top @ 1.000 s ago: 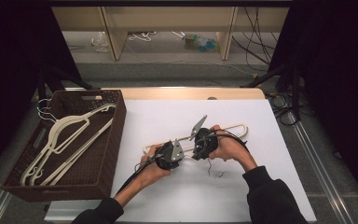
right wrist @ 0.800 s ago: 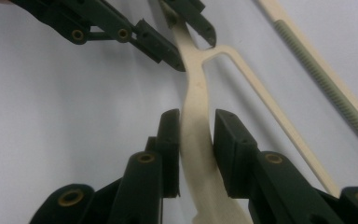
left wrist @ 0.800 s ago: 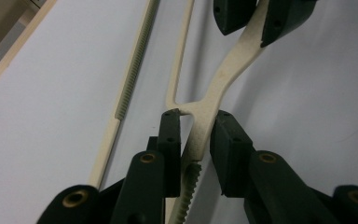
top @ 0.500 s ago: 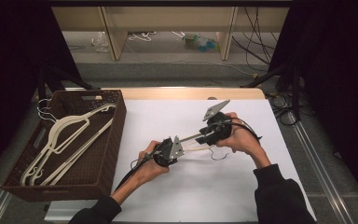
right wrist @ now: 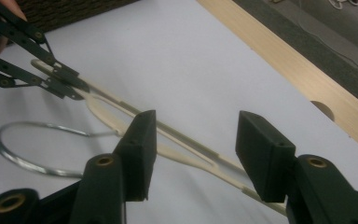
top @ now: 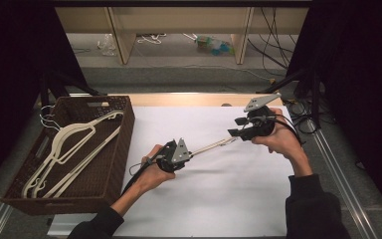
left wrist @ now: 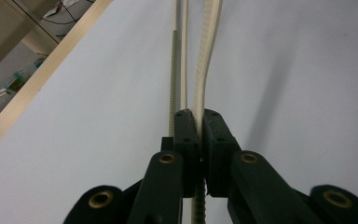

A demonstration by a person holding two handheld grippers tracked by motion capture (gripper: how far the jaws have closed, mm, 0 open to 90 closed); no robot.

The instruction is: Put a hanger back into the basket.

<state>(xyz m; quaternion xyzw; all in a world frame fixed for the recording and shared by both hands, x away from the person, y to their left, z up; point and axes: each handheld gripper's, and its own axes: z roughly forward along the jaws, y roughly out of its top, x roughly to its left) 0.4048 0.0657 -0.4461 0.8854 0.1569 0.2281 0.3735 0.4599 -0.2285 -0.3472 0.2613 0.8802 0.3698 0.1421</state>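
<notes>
Cream plastic hanger (top: pixel 213 146) lifted just above white table (top: pixel 219 199), clenched at one end by left gripper (left wrist: pixel 198 135). Right gripper (right wrist: pixel 193 154) released, jaws just opened, off it. Likely light, stiff, thin-armed, slippery; best gripped on ribbed arm

basket (top: pixel 114 164): brown wicker, table's left | holds cream hangers (top: pixel 72 147)

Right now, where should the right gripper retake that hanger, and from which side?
Probably the free end of the cream hanger, at its thin ribbed arm. The left gripper is shut on the opposite end, holding it tilted above the white table. The right gripper, jaws just opening with nothing pressed, already straddles it: come down from above across the arm.
</notes>
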